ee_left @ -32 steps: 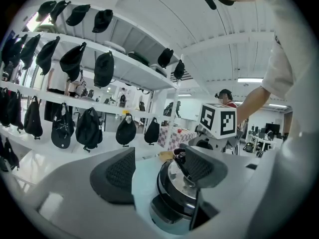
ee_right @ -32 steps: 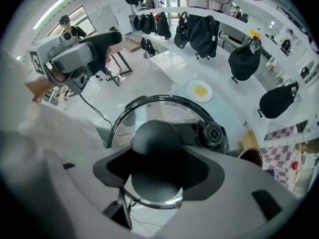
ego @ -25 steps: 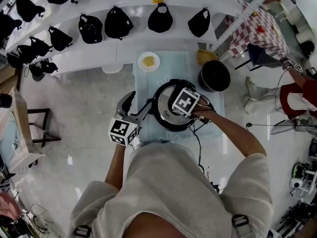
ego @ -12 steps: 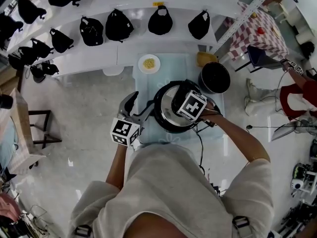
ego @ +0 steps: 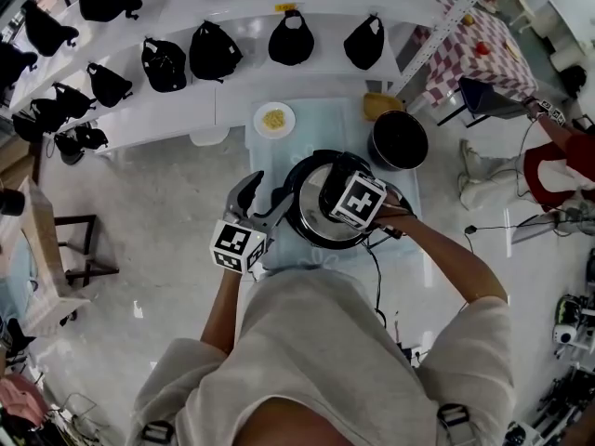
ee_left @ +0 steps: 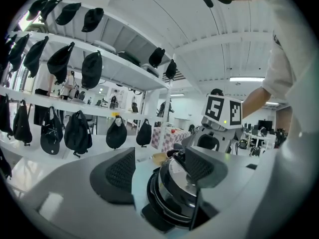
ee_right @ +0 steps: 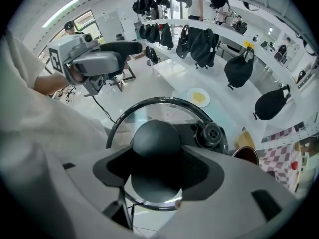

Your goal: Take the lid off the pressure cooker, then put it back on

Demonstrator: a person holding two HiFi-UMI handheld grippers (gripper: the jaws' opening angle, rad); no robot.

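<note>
The pressure cooker [ego: 299, 219] stands on a pale blue mat [ego: 270, 161], its black body [ee_left: 164, 203] low in the left gripper view. Its glass lid [ee_right: 149, 108] has a black rim and a valve [ee_right: 212, 133]. My right gripper [ego: 340, 190] points down over it, shut on the lid's round black knob [ee_right: 155, 138], with a pad on either side. In the left gripper view the lid [ee_left: 180, 179] sits tilted just above the body. My left gripper [ego: 260, 199] is at the cooker's left by its side handle [ego: 271, 214], and its jaws stand apart.
A black pot [ego: 400, 139] stands at the mat's far right, with a yellow object [ego: 381, 105] behind it and a plate of yellow food [ego: 275, 119] at the far left. White shelves hold several black bags [ego: 209, 49]. A cable [ego: 376, 268] trails off the near edge.
My right gripper and the lid have shifted slightly to the right and risen a little. My left gripper has stayed by the cooker's handle.
</note>
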